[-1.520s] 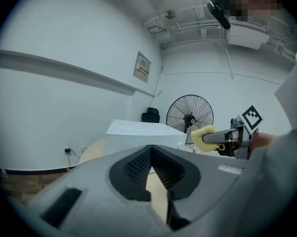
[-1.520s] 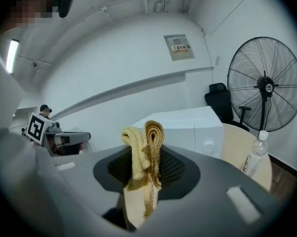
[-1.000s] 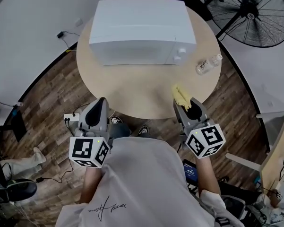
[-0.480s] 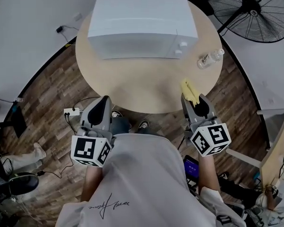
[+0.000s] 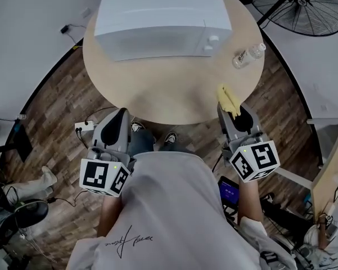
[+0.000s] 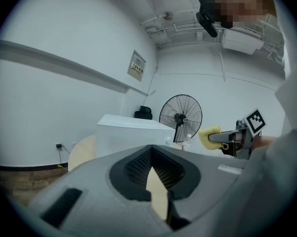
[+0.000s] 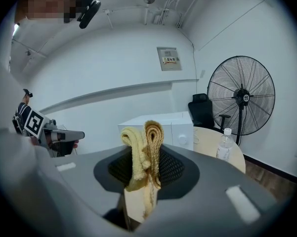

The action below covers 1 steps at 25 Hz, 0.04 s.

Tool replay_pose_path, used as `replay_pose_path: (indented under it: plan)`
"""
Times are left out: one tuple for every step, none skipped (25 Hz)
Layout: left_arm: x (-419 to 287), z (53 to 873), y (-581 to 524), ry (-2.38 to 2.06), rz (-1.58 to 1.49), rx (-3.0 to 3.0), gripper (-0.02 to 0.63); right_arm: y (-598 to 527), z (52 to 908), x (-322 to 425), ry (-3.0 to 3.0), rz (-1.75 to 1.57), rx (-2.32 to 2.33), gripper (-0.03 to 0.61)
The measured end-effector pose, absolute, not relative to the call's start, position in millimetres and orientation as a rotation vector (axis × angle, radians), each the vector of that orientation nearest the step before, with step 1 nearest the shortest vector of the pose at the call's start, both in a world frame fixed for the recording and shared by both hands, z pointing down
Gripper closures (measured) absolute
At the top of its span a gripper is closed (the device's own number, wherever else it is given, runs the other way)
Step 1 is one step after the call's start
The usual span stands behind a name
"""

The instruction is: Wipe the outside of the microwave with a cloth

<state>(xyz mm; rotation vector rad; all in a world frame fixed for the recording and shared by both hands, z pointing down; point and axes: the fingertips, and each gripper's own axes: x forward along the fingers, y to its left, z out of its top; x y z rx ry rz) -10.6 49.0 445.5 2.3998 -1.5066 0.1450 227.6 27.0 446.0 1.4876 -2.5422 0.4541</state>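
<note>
Room: white walls [image 7: 113, 68], wood-plank floor [image 5: 50, 108]; you stand at the near edge of a round tan table [image 5: 169, 94].
Right side: your right gripper [image 5: 232, 108] has its jaws clamped on a folded yellow cloth [image 5: 229, 98].
Cloth detail: two rolled folds stick up past the jaw tips in the right gripper view, and the rest is pinched down between the pads.
Cloth place: held up in the air over the table's near-right edge, well apart from the microwave [image 5: 160, 16].
Left side: your left gripper [image 5: 121, 113] has its jaws closed tip to tip with nothing between them; only table surface shows through the slit lower down.
Left place: just off the table's near-left edge, over the floor, aimed toward the table.
Spacing: the two grippers are well apart, one on either side of your torso.
Microwave detail: white box on the far half of the table, front facing you, two knobs [image 5: 212, 43] at its right end; nothing touches it.
Bottle: clear plastic bottle [image 5: 247, 55] with a white cap, upright in the right gripper view, on the table just right of the microwave.
Fan: black pedestal fan [image 5: 303, 4] on the floor beyond the table's far-right edge.
Chair: black chair [image 7: 203, 111] behind the microwave.
Floor bits: white power strip [image 5: 83, 127] with cables beside your left gripper.
</note>
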Motion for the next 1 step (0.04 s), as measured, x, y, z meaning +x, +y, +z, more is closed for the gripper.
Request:
replay_pose_path:
  plan:
    - [-8.6,447.1,49.8,-1.494,0.136,2.395,0.624,27.3,446.6,228.8,-2.544,0.451,1.485,0.459]
